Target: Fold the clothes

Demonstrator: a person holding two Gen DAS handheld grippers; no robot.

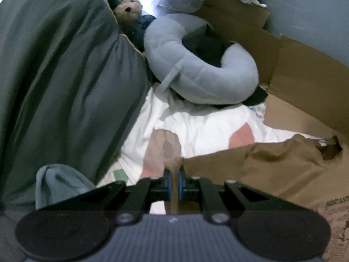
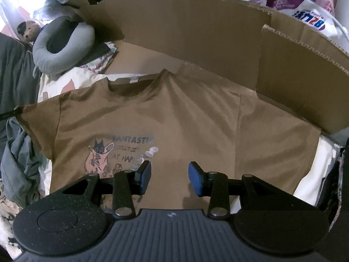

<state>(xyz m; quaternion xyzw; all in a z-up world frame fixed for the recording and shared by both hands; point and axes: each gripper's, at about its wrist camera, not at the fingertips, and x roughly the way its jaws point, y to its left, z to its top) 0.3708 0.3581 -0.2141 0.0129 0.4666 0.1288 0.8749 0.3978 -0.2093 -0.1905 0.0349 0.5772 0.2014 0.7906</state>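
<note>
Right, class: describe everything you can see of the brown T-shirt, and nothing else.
The brown T-shirt is short-sleeved, of soft matte cloth, with a round neck, a white label inside the collar and a faded cat print with lettering on its chest. It lies front up, mostly flat with light creases, on a white patterned sheet beside cardboard. The left gripper is shut on one sleeve edge, lifting it. The right gripper is over the lower front, open.

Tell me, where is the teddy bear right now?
The teddy bear sits top left in both views, wedged between the dark duvet and the neck pillow.
</note>
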